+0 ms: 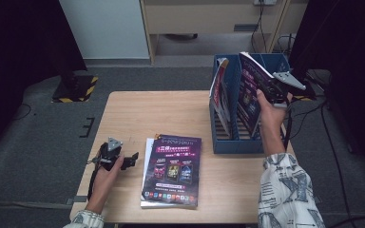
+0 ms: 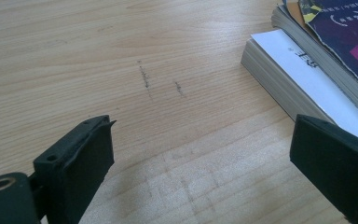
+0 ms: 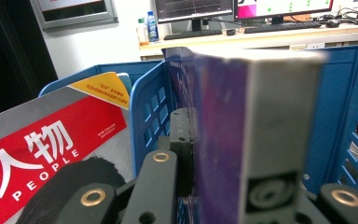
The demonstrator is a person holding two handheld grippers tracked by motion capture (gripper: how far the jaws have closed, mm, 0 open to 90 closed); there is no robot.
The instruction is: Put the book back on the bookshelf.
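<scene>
My right gripper [image 1: 266,89] clamped the purple book [image 1: 249,92] upright over the blue rack [image 1: 240,142], probably its middle slot, needing a straight descent; my left gripper [image 1: 123,160] gaped empty.

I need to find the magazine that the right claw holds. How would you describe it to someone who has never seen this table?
Start at the blue plastic file rack on the right end of the light wooden table. Two magazines stand in it. The one you want is the purple-covered magazine pinched by the right claw, in the middle slot, beside the red-and-grey magazine.
</scene>
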